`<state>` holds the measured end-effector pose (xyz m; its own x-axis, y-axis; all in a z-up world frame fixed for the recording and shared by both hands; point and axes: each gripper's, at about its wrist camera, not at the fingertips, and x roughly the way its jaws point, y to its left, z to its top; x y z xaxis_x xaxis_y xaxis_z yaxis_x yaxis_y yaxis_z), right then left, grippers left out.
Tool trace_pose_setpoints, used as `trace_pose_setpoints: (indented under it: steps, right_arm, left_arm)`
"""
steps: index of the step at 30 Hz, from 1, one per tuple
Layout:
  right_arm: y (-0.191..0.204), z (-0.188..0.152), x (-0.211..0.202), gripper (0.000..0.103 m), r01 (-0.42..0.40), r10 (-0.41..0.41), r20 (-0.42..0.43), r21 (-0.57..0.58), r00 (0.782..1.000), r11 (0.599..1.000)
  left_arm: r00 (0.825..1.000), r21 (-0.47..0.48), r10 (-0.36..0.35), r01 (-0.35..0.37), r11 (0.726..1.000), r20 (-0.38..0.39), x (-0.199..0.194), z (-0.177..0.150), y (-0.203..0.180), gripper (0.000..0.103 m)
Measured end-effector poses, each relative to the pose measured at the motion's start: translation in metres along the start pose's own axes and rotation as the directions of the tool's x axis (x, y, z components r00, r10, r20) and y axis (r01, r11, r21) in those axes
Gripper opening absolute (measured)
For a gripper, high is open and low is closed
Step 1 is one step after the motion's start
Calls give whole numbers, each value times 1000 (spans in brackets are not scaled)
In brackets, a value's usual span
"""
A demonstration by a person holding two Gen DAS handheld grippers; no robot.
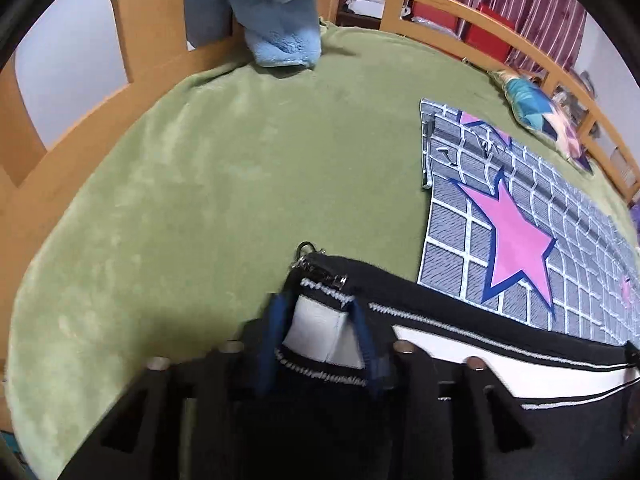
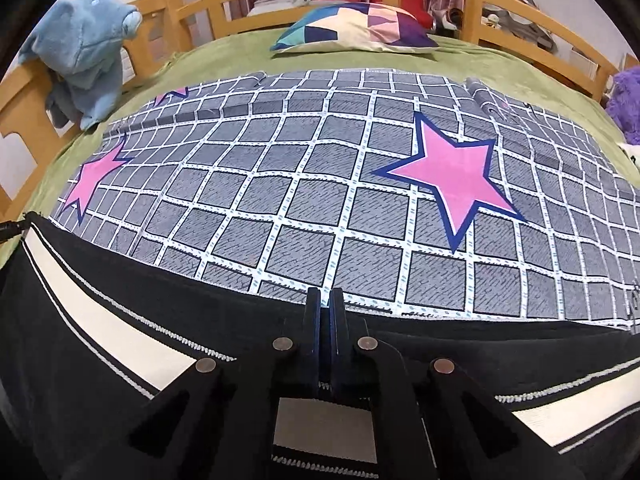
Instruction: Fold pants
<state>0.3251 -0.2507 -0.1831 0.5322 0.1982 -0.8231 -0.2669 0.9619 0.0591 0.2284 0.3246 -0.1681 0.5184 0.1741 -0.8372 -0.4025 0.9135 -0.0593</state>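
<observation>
Left gripper (image 1: 320, 320): we see its blue fingers standing fairly wide with a fold of the pants (image 1: 460, 312) between them; we cannot tell whether the pads truly bite the cloth or only straddle it.
Slip at the left: the corner held there is thick, with a zip pull and a metal clip (image 1: 306, 250) at its tip, so we judge it could slide out if the pull turns sideways, and the clip could snag the plush.
Green blanket (image 1: 200, 180): a soft, short-piled cover over the bed; its nap may drag at the pants and rumple the fold.
Pants: black, smooth knit with a broad white stripe edged in pale stitching, stretched across the near edge of the bed between the two grippers, overlapping the grid sheet (image 2: 320, 184).
Grid sheet: flat grey cotton with white lines and pink stars, lying on the blanket; it could be carried along with the fold.
Right gripper (image 2: 325, 320): its fingers are pressed nearly together on the black edge of the pants.
Uneven pull: if one hand leads, we expect a skewed hem.
Plush toy (image 2: 86, 56): blue fleece, propped at the wooden rail, well apart.
</observation>
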Motion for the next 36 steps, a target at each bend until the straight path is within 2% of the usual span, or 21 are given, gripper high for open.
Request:
trace_pose_setpoints:
  steps: [2,3,4,5,6,7,10,13,17,19,20,21,23,25,26,28,30,32,33,36]
  right_arm:
    - [1,1,-9,8,26,-26,-9,-16,1000,1000]
    - [0,1,-18,12,39,-39,6,-25,999,999]
    - [-1,-1,-27,16,50,-49,21,-34,999,998]
    - [-3,-4,-38,28,64,-62,40,-42,997,997]
    - [-8,-9,-48,37,78,-76,57,-45,995,996]
    - [-16,-15,-57,40,94,-91,73,-39,993,995]
    - [-53,-35,-75,41,146,-150,90,57,985,988]
    - [-90,-50,-60,41,198,-202,21,141,979,970]
    - [-98,-50,-53,41,177,-179,8,97,984,979]
    - [-95,-44,-66,49,158,-161,63,52,985,986]
    - [-95,-41,-67,63,142,-145,70,34,987,989]
    - [-95,-36,-66,72,119,-119,67,8,991,993]
    - [-94,-28,-55,73,75,-74,32,-44,997,996]
    - [-91,-22,-37,73,72,-74,-22,-113,997,991]
    - [-90,-20,-30,70,70,-76,-38,-135,996,988]
    - [-89,-15,-21,43,51,-62,-61,-169,996,984]
    - [-82,-16,-21,5,34,-55,-83,-238,995,971]
    - [-77,-19,-27,3,15,-40,-85,-277,996,961]
    - [-76,-19,-32,3,28,-47,-59,-281,997,959]
    - [-90,-13,-44,3,-1,4,13,-190,1000,982]
  left_arm:
    - [999,25,35,-36,999,21,-12,-3,-5,45]
    - [999,47,35,-36,998,36,-20,-5,-10,47]
    - [999,63,27,-29,998,45,-27,-6,-14,53]
    - [998,90,11,-16,996,61,-38,-9,-24,62]
    - [998,105,3,-10,994,70,-44,-11,-30,66]
    - [996,131,-13,1,991,85,-52,-14,-43,67]
    - [994,159,-77,64,985,79,-61,-18,-71,67]
    - [987,180,-155,148,972,27,-59,-24,-106,67]
    - [988,241,-156,150,959,6,-61,-35,-149,67]
    - [986,243,-168,163,956,3,-64,-38,-156,67]
    - [985,242,-174,170,955,-2,-65,-40,-159,67]
    - [983,242,-183,181,953,-13,-65,-42,-163,67]
    - [983,240,-184,185,953,-24,-64,-43,-168,67]
    - [983,238,-181,181,954,-25,-65,-44,-169,67]
    - [983,237,-180,180,955,-24,-66,-45,-169,67]
    - [985,229,-172,173,958,-24,-68,-45,-163,67]
    - [987,213,-158,160,964,-28,-67,-45,-152,67]
    - [986,189,-163,166,968,-32,-67,-46,-142,67]
    - [986,180,-166,169,969,-32,-67,-46,-138,67]
    - [984,140,-175,176,974,-23,-66,-45,-128,67]
